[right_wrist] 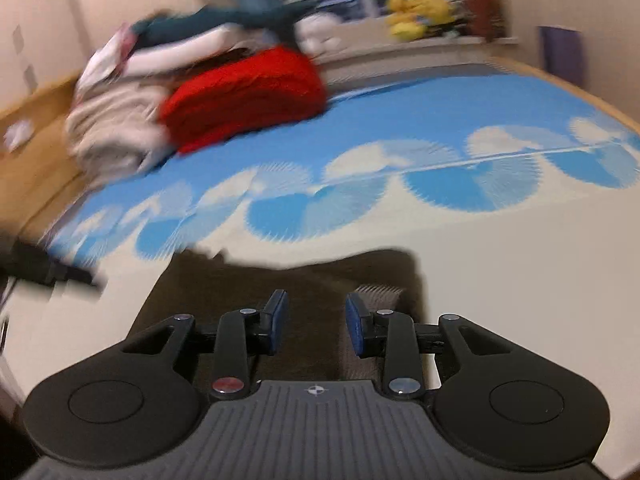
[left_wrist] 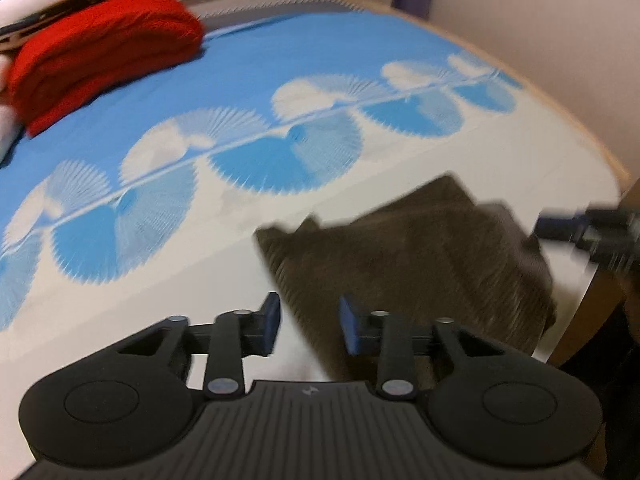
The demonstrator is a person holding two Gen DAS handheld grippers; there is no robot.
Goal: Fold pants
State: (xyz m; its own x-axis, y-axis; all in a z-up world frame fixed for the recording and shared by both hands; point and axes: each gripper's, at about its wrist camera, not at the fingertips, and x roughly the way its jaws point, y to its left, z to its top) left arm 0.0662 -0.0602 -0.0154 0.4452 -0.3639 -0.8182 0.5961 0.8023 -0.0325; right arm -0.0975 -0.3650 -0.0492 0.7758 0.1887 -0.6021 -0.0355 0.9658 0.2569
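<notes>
The dark pants (right_wrist: 288, 300) lie as a compact folded bundle low in both frames; left gripper (left_wrist: 309, 322) and right gripper (right_wrist: 317, 322) hover parted, holding nothing. Folding looks nearly finished; next, probably smoothing or setting aside

Pants (right_wrist: 288, 280) dark brown; bedsheet (left_wrist: 280, 52) blue-white fan pattern; folded blanket (left_wrist: 100, 48) red; tongs' pads (left_wrist: 272, 320) blue.
</notes>
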